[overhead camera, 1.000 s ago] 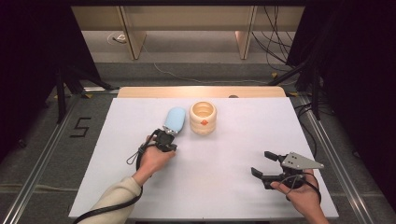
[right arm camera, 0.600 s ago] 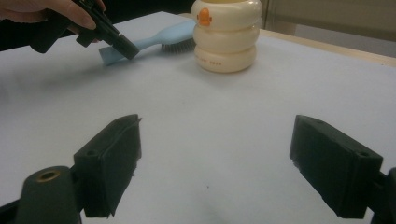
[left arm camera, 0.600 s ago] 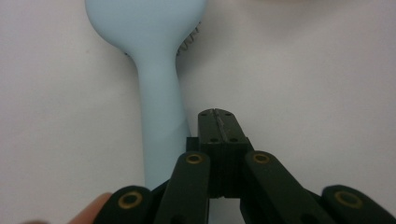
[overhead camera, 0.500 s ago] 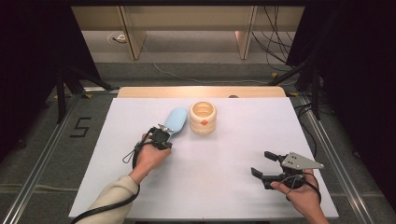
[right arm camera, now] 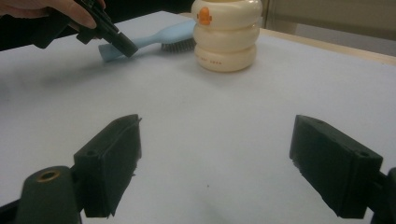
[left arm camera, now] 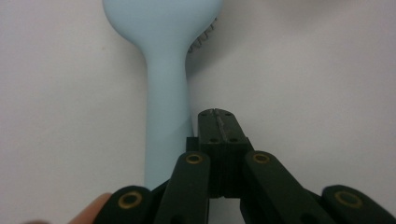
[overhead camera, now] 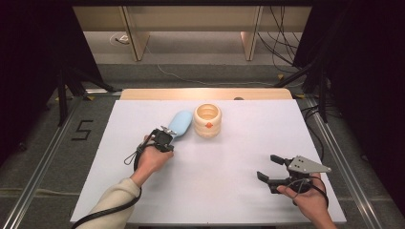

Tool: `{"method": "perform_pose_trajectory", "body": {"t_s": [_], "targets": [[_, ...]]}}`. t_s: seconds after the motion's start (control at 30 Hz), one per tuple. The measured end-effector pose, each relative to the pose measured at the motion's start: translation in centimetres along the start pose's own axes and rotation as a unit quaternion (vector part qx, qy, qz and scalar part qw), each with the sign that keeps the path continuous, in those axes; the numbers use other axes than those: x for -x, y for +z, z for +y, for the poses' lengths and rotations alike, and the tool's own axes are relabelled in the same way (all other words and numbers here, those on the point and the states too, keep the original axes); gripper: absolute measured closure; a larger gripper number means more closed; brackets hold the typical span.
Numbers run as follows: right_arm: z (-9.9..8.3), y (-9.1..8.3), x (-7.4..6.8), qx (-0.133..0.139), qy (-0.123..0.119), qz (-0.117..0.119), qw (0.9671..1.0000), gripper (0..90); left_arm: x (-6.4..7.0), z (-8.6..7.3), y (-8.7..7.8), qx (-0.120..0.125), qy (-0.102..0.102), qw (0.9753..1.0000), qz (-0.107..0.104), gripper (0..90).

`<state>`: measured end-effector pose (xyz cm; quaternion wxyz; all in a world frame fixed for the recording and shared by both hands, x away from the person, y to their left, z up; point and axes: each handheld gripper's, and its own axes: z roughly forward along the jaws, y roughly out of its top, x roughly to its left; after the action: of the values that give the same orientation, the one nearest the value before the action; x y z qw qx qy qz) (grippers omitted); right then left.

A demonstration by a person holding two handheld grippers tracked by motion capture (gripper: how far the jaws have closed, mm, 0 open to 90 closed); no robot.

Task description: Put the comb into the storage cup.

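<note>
A light blue hairbrush [overhead camera: 179,125] lies bristles down on the white table [overhead camera: 229,162], its handle pointing at my left hand. My left gripper [overhead camera: 168,135] is shut with nothing between its jaws. In the left gripper view its closed tips [left arm camera: 215,116] rest just to the right of the brush handle [left arm camera: 166,93]. A cream ribbed jar [overhead camera: 207,120] with an orange mark stands upright right beside the brush head. My right gripper [overhead camera: 268,167] is held open and empty near the front right of the table, far from both; between its jaws [right arm camera: 219,154] I see bare table, with the jar [right arm camera: 226,35] and brush [right arm camera: 159,35] beyond.
A wooden strip [overhead camera: 205,94] runs along the table's far edge. Metal rails [overhead camera: 334,157] flank both sides, and cables lie on the floor behind. Bare white surface spreads between the two grippers.
My left hand and gripper have shifted slightly left, alongside the brush handle, and the brush now lies a bit more slanted. The right gripper has stayed put.
</note>
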<state>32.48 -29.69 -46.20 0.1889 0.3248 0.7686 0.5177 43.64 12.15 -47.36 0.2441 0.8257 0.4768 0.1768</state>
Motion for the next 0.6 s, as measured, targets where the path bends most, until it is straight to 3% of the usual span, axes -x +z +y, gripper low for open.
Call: {"method": "perform_pose_trajectory", "body": {"t_s": [0.27, 0.6], "targets": [[-0.02, 0.03, 0.04, -0.001, -0.002, 0.0, 1.0, 17.5, -0.94, -0.1, -0.09, -0.002, -0.007, 1.0, 0.003, 89.7], [-0.02, 0.01, 0.04, -0.002, -0.002, -0.001, 1.0, 17.6, -0.96, -0.08, -0.17, 0.001, -0.005, 1.0, 0.001, 89.3]]}}
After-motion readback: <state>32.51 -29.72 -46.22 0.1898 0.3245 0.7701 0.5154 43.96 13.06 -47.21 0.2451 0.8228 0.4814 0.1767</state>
